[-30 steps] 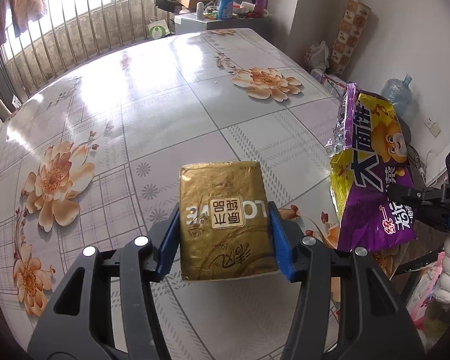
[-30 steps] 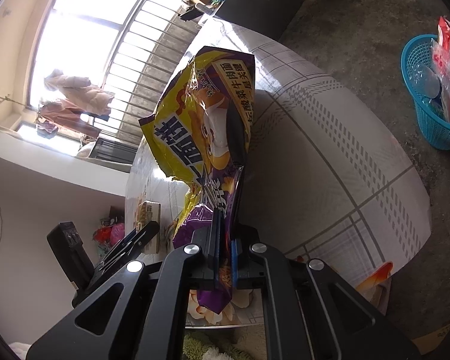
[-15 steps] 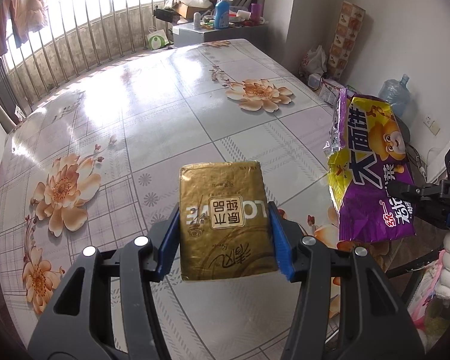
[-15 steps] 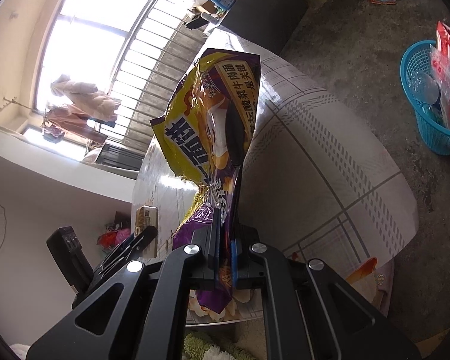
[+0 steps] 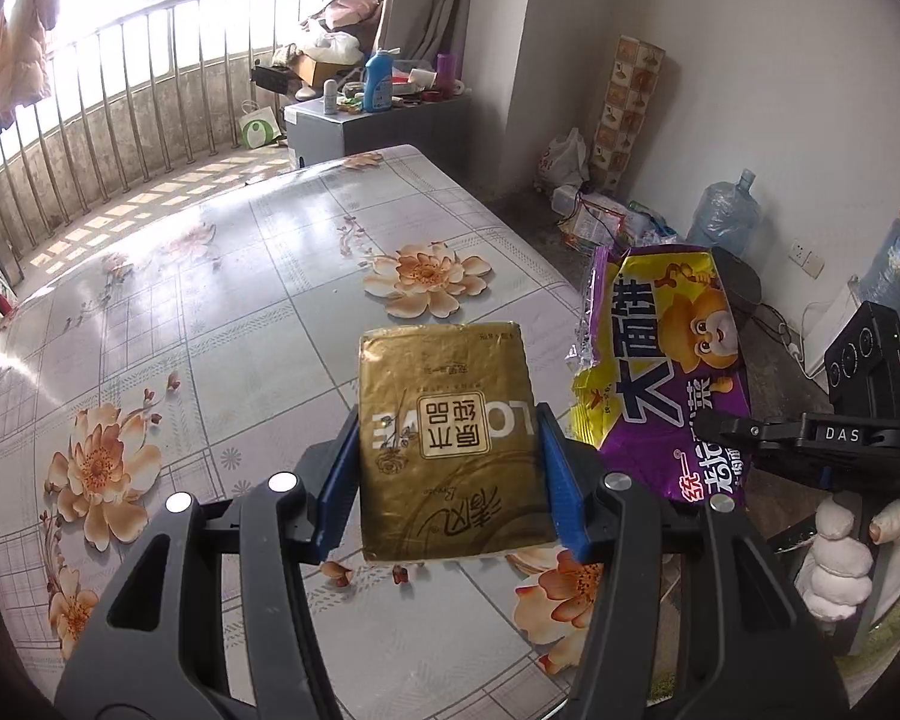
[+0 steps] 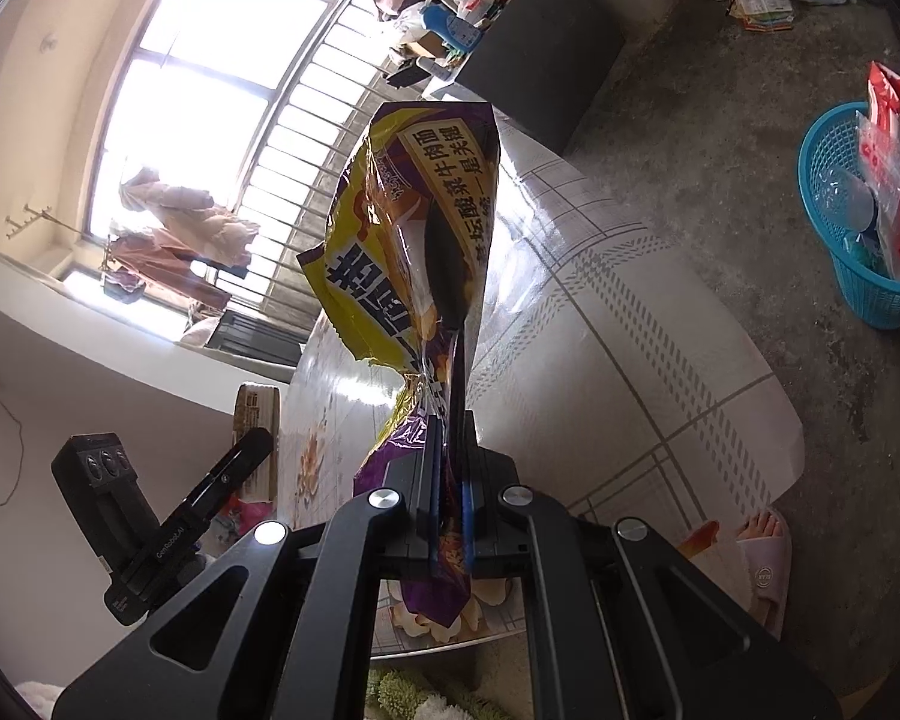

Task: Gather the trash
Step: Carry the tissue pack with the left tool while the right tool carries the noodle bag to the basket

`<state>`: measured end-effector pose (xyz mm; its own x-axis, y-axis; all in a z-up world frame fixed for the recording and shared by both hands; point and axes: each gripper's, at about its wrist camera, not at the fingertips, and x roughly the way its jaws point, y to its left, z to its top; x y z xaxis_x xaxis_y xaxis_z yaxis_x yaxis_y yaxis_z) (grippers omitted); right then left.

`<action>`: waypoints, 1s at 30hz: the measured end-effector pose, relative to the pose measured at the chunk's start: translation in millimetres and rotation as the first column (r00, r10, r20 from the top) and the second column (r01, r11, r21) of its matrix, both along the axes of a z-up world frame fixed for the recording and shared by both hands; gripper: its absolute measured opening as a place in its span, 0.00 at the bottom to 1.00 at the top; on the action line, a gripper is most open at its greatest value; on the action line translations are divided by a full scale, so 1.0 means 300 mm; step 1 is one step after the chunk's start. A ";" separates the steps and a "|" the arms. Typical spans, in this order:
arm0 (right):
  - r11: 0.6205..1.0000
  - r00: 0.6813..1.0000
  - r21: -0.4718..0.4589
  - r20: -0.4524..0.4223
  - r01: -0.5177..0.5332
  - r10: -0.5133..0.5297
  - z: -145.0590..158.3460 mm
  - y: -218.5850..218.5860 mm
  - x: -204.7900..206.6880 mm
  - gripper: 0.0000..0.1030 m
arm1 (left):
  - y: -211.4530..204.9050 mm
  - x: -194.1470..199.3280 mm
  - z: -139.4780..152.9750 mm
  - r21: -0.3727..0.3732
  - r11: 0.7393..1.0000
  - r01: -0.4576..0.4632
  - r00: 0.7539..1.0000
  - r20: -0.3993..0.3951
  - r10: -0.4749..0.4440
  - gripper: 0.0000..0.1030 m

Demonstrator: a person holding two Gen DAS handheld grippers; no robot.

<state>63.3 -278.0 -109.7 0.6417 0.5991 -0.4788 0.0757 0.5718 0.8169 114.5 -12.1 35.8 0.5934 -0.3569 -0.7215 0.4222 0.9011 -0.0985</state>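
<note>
My left gripper (image 5: 447,468) is shut on a gold tissue pack (image 5: 447,414), its blue pads pressed on both sides, and it hangs above the floral table (image 5: 210,312). A purple and yellow noodle wrapper (image 6: 414,240) is pinched in my right gripper (image 6: 447,468), standing up from the jaws over the table's edge. In the left wrist view the same wrapper (image 5: 666,372) shows to the right, with the right gripper (image 5: 744,438) and a gloved hand (image 5: 840,552) behind it. In the right wrist view the left gripper (image 6: 234,462) and the tissue pack (image 6: 257,426) show at the lower left.
A blue basket (image 6: 864,228) holding wrappers stands on the concrete floor at the right. A foot in a pink slipper (image 6: 762,564) is beside the table's corner. A cluttered grey cabinet (image 5: 378,114) stands beyond the table, and water jugs (image 5: 723,213) and bags line the wall.
My left gripper has risen with the tissue pack, so the table looks farther below and more of the room shows. The right gripper has shifted slightly with the wrapper, and both grips are unchanged.
</note>
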 end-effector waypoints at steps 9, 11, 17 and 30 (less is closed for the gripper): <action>0.983 0.982 0.024 0.034 0.183 -0.184 0.011 -0.221 -0.109 0.05 | -0.301 0.068 0.112 -0.102 0.969 0.225 0.974 0.025 -0.224 0.50; 0.973 0.973 0.034 0.032 0.229 -0.230 0.001 -0.276 -0.135 0.05 | -0.389 0.084 0.109 -0.113 0.955 0.274 0.962 0.012 -0.275 0.50; 0.927 0.927 0.006 0.002 0.374 -0.374 -0.040 -0.444 -0.180 0.05 | -0.650 0.145 0.051 -0.147 0.906 0.398 0.908 -0.075 -0.411 0.50; 0.791 0.848 -0.437 -0.109 0.428 -0.519 -0.336 -0.767 0.049 0.05 | -1.170 0.344 -0.269 -0.091 0.866 0.492 0.821 -0.284 -0.496 0.50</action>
